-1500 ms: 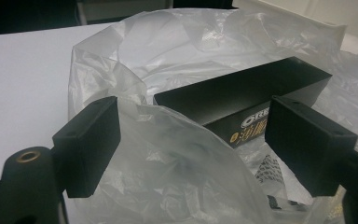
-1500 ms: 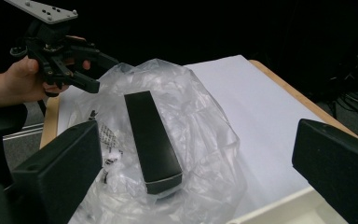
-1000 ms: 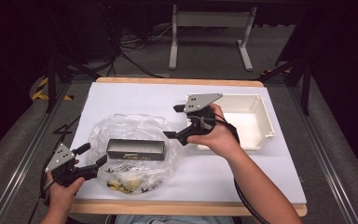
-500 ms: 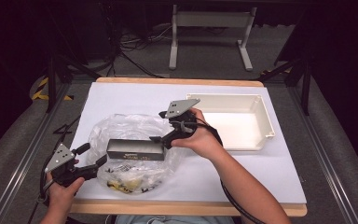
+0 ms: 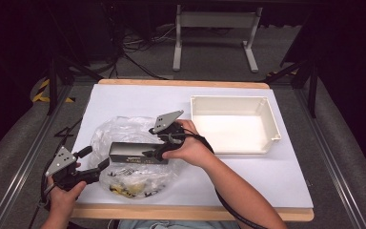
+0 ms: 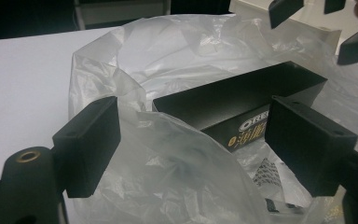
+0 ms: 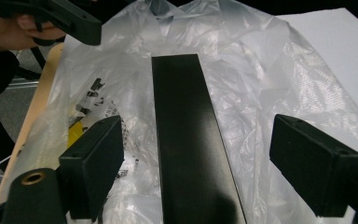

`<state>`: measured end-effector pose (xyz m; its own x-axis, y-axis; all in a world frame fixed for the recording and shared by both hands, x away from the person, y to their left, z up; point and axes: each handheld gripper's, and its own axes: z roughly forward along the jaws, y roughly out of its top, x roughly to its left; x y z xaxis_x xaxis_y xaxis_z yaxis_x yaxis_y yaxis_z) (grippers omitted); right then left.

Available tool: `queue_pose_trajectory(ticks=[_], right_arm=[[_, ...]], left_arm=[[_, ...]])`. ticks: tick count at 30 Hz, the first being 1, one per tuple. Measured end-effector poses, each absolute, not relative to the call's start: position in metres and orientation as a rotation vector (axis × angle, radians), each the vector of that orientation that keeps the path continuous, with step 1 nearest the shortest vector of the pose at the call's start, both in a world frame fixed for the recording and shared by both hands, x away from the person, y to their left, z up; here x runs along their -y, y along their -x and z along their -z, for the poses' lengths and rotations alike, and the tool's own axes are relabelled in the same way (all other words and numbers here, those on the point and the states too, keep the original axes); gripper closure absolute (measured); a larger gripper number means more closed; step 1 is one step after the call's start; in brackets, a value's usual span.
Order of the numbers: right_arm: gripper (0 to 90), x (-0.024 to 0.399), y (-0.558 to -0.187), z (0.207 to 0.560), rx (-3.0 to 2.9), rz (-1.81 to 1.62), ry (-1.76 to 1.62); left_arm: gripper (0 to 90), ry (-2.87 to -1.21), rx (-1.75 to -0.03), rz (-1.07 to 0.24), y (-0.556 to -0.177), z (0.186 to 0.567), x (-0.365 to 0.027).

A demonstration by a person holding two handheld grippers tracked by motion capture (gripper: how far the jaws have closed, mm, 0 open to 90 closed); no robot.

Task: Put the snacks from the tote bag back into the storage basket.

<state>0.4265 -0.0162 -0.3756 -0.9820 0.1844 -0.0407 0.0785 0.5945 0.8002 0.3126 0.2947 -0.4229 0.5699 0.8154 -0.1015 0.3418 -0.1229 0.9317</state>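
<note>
From the high view, a white sheet (image 5: pixel 286 176) covers the table, with the wooden table edge (image 5: pixel 195 213) showing along the 6 o'clock side. A crumpled clear plastic bag (image 5: pixel 124 131) lies at about 8 o'clock from the table's middle, and a long black box (image 5: pixel 131 151) rests on it, lengthwise from 9 to 3 o'clock. The right gripper (image 5: pixel 153 153) reaches in from 3 o'clock to the box's right end, jaws apart, one above and one below that end. The left gripper (image 5: pixel 95 160) sits at the bag's 8 o'clock edge near the table's front edge, jaws spread. An empty white tray (image 5: pixel 274 121) stands at 2 o'clock, well apart from the bag; the sheet toward 12 o'clock and toward 4 o'clock lies bare.

In the left gripper view, the left gripper (image 6: pixel 191 147) has its jaws wide apart, with bag film bunched between them; whether either jaw touches the film cannot be told. The black box (image 6: pixel 242 95) lies beyond at 1 o'clock, its near corner pointing toward the gap, gold print on its side. The other gripper's black tips (image 6: pixel 354 44) hang at 2 o'clock past the box's far end. Bare sheet lies at 10 o'clock.

In the right gripper view, the right gripper (image 7: pixel 196 163) straddles the black box (image 7: pixel 186 140), which runs from 6 to 12 o'clock up the middle of the gap, with clear space on both sides between the box's long edges and the jaws. The plastic bag (image 7: pixel 261 70) spreads all round the box. The left gripper (image 7: pixel 70 18) shows at 11 o'clock by the bag's far rim.
</note>
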Motion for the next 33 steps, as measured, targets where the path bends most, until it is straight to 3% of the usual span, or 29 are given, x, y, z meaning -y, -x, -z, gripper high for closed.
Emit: queue_pose_trajectory(ticks=[16, 33], right_arm=[[19.2, 0.0, -0.44, 0.414, -2.822, -1.23, -0.205], [24.7, -0.017, -0.442, 0.421, -2.895, -1.018, -0.164]], left_arm=[[19.1, -1.71, -0.973, -0.537, -0.313, 0.423, -0.294], [19.1, -1.716, -0.969, -0.532, -0.313, 0.423, -0.295]])
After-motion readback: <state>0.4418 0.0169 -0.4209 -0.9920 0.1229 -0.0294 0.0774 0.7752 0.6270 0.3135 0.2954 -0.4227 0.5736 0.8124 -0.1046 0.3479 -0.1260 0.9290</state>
